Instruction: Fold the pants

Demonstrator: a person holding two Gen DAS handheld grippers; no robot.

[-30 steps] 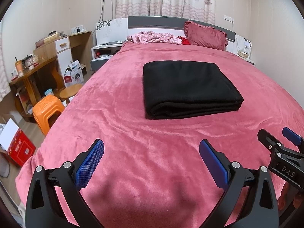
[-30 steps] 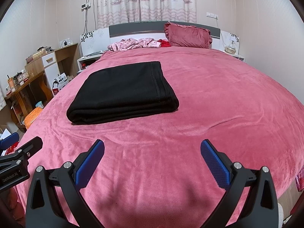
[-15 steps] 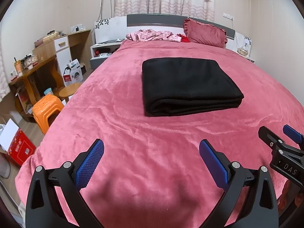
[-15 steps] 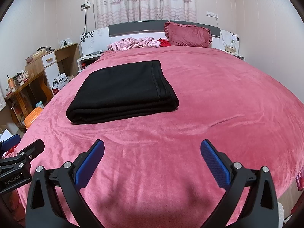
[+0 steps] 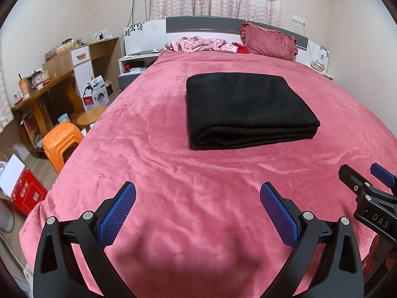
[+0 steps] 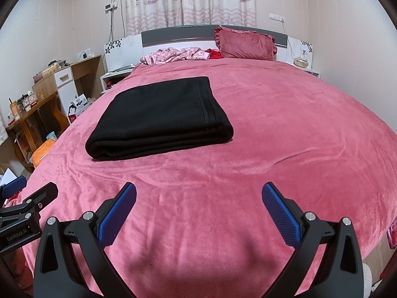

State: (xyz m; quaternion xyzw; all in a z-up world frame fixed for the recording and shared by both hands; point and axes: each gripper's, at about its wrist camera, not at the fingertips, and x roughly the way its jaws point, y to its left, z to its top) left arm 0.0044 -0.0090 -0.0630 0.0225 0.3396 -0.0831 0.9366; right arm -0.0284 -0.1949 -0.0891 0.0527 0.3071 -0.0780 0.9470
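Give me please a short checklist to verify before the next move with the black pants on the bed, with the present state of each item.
1. Pants folded: the black pants lie as a flat layered rectangle: ok.
2. Pants fully on the pink blanket, away from its edges: ok.
3. Left gripper open and empty: ok.
4. Right gripper open and empty: ok.
5. Both grippers apart from the pants, with bare blanket between: ok.
6. Underside and far edge of the fold are tidy: cannot tell, hidden from both views.
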